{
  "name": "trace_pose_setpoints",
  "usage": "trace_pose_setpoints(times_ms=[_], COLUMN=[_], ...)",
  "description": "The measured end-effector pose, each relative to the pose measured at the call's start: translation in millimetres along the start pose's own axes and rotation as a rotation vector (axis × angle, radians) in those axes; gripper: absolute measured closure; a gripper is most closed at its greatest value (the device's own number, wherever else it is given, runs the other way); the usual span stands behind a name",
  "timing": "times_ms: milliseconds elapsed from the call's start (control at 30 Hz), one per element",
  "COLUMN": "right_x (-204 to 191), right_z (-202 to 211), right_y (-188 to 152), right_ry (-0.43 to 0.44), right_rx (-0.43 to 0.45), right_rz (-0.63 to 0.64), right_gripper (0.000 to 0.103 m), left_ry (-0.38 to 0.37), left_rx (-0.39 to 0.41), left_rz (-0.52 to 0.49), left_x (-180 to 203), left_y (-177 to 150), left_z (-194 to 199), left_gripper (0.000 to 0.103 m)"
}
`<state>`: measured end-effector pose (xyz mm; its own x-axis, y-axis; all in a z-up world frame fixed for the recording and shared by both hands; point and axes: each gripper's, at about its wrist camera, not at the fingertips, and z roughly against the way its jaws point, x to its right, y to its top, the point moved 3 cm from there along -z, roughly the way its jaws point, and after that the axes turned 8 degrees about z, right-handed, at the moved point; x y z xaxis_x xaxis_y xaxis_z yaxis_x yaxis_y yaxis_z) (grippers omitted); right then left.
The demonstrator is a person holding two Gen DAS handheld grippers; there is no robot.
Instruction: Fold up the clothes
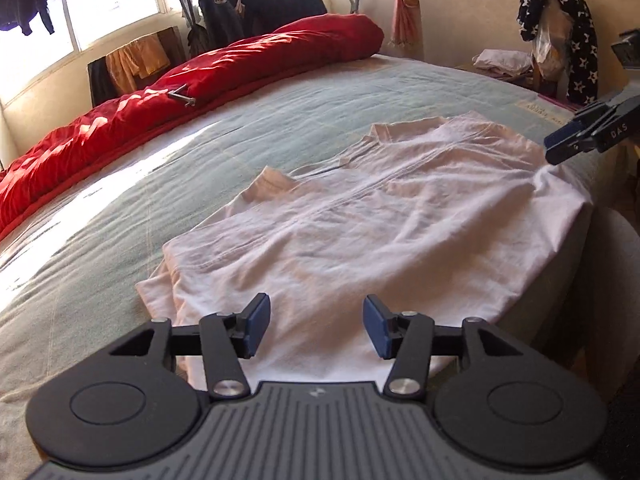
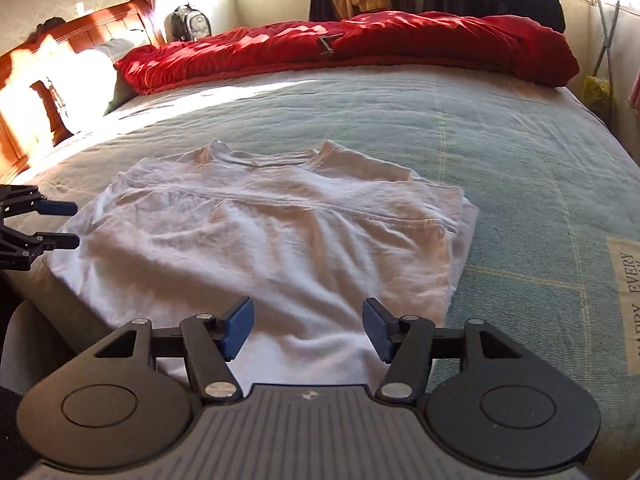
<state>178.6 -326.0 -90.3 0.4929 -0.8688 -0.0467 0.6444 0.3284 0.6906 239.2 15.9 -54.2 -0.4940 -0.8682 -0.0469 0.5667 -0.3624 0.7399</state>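
Both grippers have their jaws apart with nothing between the blue pads. Left gripper (image 1: 316, 326) hovers over the near edge of the white T-shirt (image 1: 360, 216), and no pad presses on the cloth. Right gripper (image 2: 308, 328) also hangs above the near edge of the same T-shirt (image 2: 260, 236), with its pads free of the fabric.

The T-shirt lies partly folded on the pale green bedspread (image 2: 500, 140), directly ahead of both grippers. Its collar is at the far side from them, and a folded layer shows along the edge to the right of the right gripper. In the left wrist view, the right gripper (image 1: 580, 136) appears far to the right, just beside the corner of the shirt. In the right wrist view, the left gripper (image 2: 60, 224) appears at the far left, near the opposite corner.

Beyond the shirt, far ahead of the grippers, a red duvet (image 2: 360, 48) lies along the other side of the bed.
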Motion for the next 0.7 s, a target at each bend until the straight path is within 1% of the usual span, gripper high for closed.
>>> trace_pose_setpoints(times_ms=[67,100,133,200,233,300,333,400,433,467,533,600,667,700], right_x=[-16,-24,-21,-13,-8,-1,3,9,13,16,21,25,29,29], right_z=[-14,-21,-20,-11,-4,10,16,25,27,24,17,4,-14,-21], right_y=[-9,-13,-22,-35,-40,-39,-37,-28,-20,-15,-4,1,0,-4], right_ry=[0.003,0.005,0.008,0.022,0.033,-0.015,-0.036,-0.051,-0.059,-0.062,-0.068,-0.057,-0.053,-0.060], right_rx=[-0.070,-0.105,-0.106,-0.097,-0.086,-0.087,-0.071,-0.024,0.017,0.039,0.083,0.094,0.082,0.064], right_rz=[0.052,0.078,0.064,0.020,-0.010,-0.031,-0.030,-0.037,-0.048,-0.063,-0.094,-0.140,-0.208,-0.226], right_gripper=[0.038,0.038,0.038,0.038,0.036,0.033,0.031,0.031,0.028,0.025,0.023,0.023,0.021,0.020], left_ry=[-0.037,-0.039,-0.036,-0.015,-0.016,-0.013,0.008,0.044,0.050,0.057,0.040,0.003,-0.038,-0.039], left_rx=[-0.021,-0.044,-0.068,-0.141,-0.148,-0.145,-0.141,-0.105,-0.080,-0.055,-0.021,0.006,0.010,0.001], left_rz=[-0.029,-0.032,-0.028,0.014,0.036,0.063,0.060,0.070,0.091,0.113,0.172,0.231,0.287,0.308], left_x=[17,22,24,18,14,6,3,-4,-8,-13,-17,-18,-19,-20], left_y=[-2,-8,-15,-36,-43,-49,-46,-36,-29,-21,-8,3,7,6], left_z=[-9,-13,-16,-21,-18,-6,-1,4,5,6,2,-9,-23,-31], left_gripper=[0.046,0.046,0.046,0.044,0.042,0.041,0.040,0.033,0.032,0.031,0.030,0.027,0.026,0.025])
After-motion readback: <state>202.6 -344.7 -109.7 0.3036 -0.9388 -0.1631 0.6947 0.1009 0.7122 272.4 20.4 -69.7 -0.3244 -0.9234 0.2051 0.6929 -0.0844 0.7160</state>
